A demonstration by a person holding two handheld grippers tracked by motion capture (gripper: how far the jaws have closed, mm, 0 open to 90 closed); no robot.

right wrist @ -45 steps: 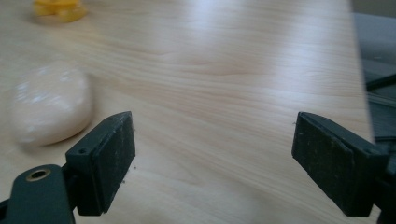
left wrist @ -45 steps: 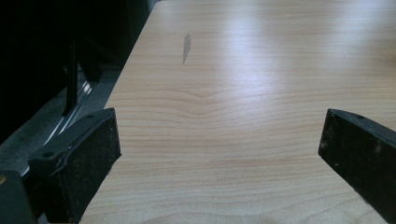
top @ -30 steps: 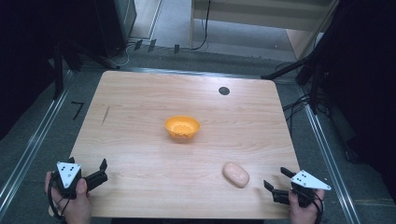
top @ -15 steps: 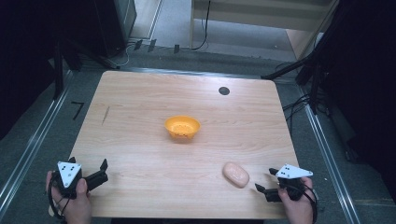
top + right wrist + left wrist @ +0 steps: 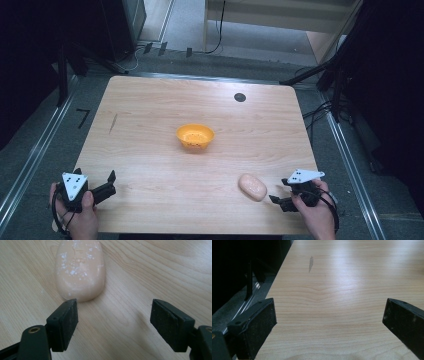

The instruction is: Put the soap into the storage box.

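Right gripper (image 5: 280,199) near table's front right edge, jaws spread wide, nothing between. Pale pink oval soap-like lump with white flecks (image 5: 252,187) lies on light wooden table (image 5: 150,125), just beside right gripper, ahead and toward its left jaw; off-centre from gap. Long axis runs roughly along gripper's pointing line. Surface smooth, matte. Left gripper (image 5: 105,186) at front left, jaws wide apart, empty, well apart from lump. Small orange plastic bowl (image 5: 195,136) mid-table. Right hand nearer; likely re-centre before closing.

From above I see the table (image 5: 150,130) evenly lit against a dark surround. In the left gripper view, soft glare streaks the far wood. Both gripper views look slightly soft, with faint shadows under the jaws.
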